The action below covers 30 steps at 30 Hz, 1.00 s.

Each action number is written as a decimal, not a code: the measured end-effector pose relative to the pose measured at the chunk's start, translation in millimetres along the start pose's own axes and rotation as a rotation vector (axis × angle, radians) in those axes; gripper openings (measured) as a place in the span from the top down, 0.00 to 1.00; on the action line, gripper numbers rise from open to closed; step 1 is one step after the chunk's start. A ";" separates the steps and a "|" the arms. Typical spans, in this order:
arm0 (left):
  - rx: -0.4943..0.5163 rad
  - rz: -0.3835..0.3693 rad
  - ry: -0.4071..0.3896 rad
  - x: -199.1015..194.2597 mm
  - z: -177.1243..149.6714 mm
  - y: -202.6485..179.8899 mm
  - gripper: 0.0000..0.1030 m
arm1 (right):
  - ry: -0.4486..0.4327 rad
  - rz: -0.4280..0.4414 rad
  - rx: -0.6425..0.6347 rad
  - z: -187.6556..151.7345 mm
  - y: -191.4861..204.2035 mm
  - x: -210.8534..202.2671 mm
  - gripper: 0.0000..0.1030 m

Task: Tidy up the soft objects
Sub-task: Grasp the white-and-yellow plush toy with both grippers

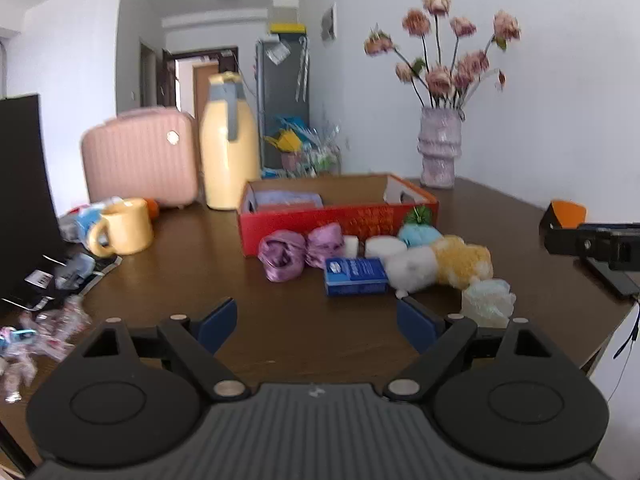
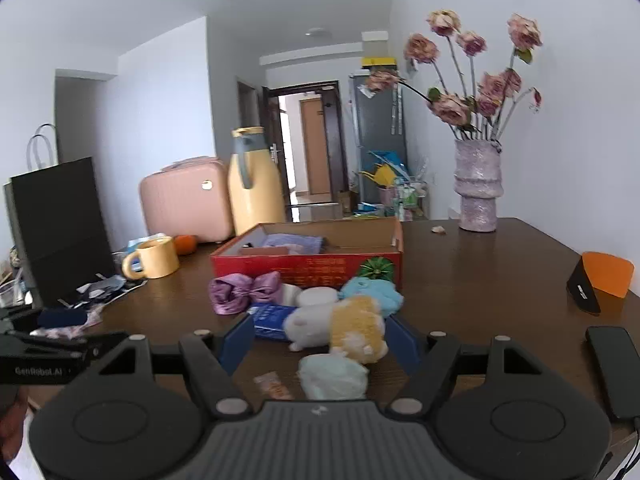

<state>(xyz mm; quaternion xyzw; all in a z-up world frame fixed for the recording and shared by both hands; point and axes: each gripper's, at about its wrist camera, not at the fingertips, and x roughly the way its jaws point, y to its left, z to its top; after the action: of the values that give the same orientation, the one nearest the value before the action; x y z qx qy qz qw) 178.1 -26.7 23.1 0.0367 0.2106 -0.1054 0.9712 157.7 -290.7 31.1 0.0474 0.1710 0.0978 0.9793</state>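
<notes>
Several soft items are seen clustered on the dark brown wooden table (image 1: 280, 320), just in front of the open red cardboard box (image 1: 340, 220): two purple satin scrunchies (image 1: 298, 250), a white-and-yellow plush toy (image 2: 340, 326), a light blue fluffy ball (image 2: 372, 294), a pale green mesh sponge (image 2: 332, 376) and white round pads (image 1: 384, 246). A blue rectangular carton (image 1: 356, 276) is wedged betw. the scrunchies and the plush, touching the plush's white end. The plush is laid on its side, long axis running left-right across the table, white end toward the carton, yellow end toward the right. A folded lilac cloth (image 2: 294, 242) is already held inside the box.

Around: a yellow ceramic mug (image 1: 124, 226), a pink ribbed mini suitcase (image 1: 140, 156) and a tall yellow thermos jug (image 1: 230, 144) are stood behind-left; a lilac textured vase w/ dried pink flowers (image 2: 478, 184) at the back right; a black paper bag (image 2: 60, 228) at far left.

Left gripper (image 1: 316, 322) is released, jaws spread wide over bare table, nothing betw. them. Right gripper (image 2: 320, 344) is also released, jaws apart; the plush and sponge are framed betw. its blue pads (image 2: 236, 344) but contact cannot be told.
</notes>
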 end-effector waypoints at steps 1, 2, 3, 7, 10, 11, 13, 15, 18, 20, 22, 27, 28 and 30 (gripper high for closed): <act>0.002 -0.010 0.013 6.7 -1.3 -2.0 0.14 | 0.007 -0.008 0.006 -1.3 -4.3 5.6 0.30; 0.003 -0.019 0.028 15.1 -1.6 -5.1 0.15 | 0.020 -0.019 0.009 -2.9 -8.8 13.0 0.30; 0.001 -0.028 0.041 25.1 -0.1 -8.6 0.15 | 0.035 -0.029 0.013 -4.9 -13.2 20.3 0.30; -0.017 -0.085 0.081 66.2 10.1 -20.3 0.23 | 0.092 -0.029 0.046 -9.6 -28.0 58.8 0.31; -0.014 -0.108 0.110 101.0 19.9 -31.3 0.32 | 0.119 -0.017 0.056 -9.0 -33.9 93.3 0.32; -0.010 -0.128 0.114 111.4 22.3 -35.1 0.33 | 0.124 -0.013 0.058 -8.9 -35.7 105.2 0.35; -0.002 -0.150 0.133 129.9 26.6 -43.0 0.34 | 0.149 -0.011 0.066 -8.7 -39.1 127.3 0.38; -0.001 -0.180 0.152 148.8 30.0 -50.6 0.35 | 0.173 -0.009 0.082 -10.4 -45.6 146.0 0.46; -0.032 -0.231 0.173 168.2 34.7 -55.1 0.35 | 0.189 0.018 0.151 -15.3 -62.1 156.0 0.54; -0.069 -0.273 0.188 179.3 36.6 -55.7 0.35 | 0.193 0.030 0.193 -18.7 -74.0 158.1 0.55; -0.107 -0.321 0.206 190.2 36.3 -57.0 0.35 | 0.191 0.033 0.221 -21.5 -82.6 158.0 0.55; -0.222 -0.391 0.268 210.3 33.2 -53.7 0.42 | 0.192 0.081 0.261 -23.0 -90.4 160.4 0.57; -0.240 -0.391 0.268 212.2 32.8 -52.7 0.42 | 0.192 0.088 0.261 -23.6 -90.5 161.1 0.58; -0.254 -0.391 0.262 213.5 33.4 -50.1 0.53 | 0.190 0.098 0.265 -23.6 -91.5 159.6 0.59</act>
<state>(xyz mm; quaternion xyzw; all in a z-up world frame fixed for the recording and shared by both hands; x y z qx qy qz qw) 370.4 -119.8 -36.9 -0.1136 0.3490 -0.2581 0.8937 312.8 -345.5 -54.5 0.1750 0.2718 0.1260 0.9379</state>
